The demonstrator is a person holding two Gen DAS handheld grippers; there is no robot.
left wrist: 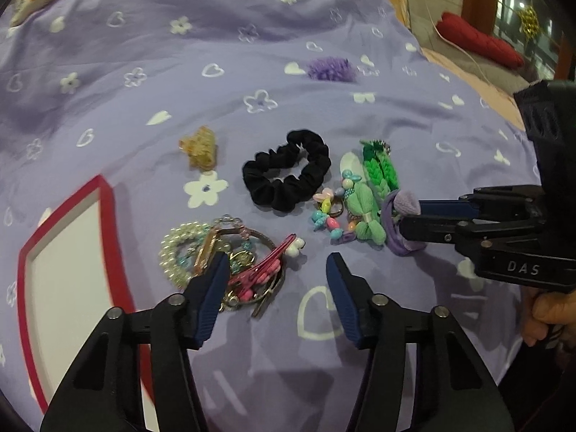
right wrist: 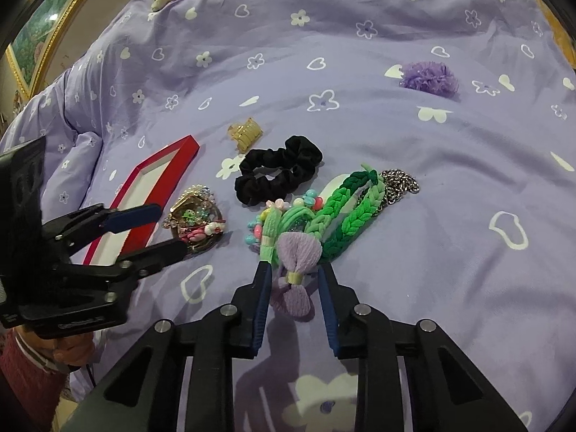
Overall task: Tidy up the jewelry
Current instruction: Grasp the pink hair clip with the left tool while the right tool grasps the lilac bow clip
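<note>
Far left: red-rimmed tray [left wrist: 25, 252], white inside, lying on the purple bedspread [left wrist: 252, 36]. Nothing visible in it from what shows.

Next over: pile of pearl bracelet, rings and pink clips [left wrist: 223, 255]. Left gripper [left wrist: 277, 262] is spread wide, holding nothing; its left finger sits over that pile's near edge, right finger over bare sheet.

Centre: amber claw clip [left wrist: 199, 149] further back, black scrunchie [left wrist: 288, 174] just right of it, both untouched.

Right of centre: tangle of beads, green bow tie and green braided band [right wrist: 345, 212], steel chain [right wrist: 399, 183] behind it. Purple bow hair tie [right wrist: 297, 270] lies at the tangle's near end, directly between the right gripper's [right wrist: 293, 273] fingers. Fingers are parted, flanking the bow, not clamped yet.

Key geometry: bow's long axis runs along the fingers, straight ahead, so closing pinches across its narrow waist. Right hand is clearly the nearer one. Tray is well off left, so my guess is pick, then carry across. Risk: the bow's band touches the green bow tie and may drag it.

Far back right: purple frilly scrunchie [right wrist: 430, 77], alone.
</note>
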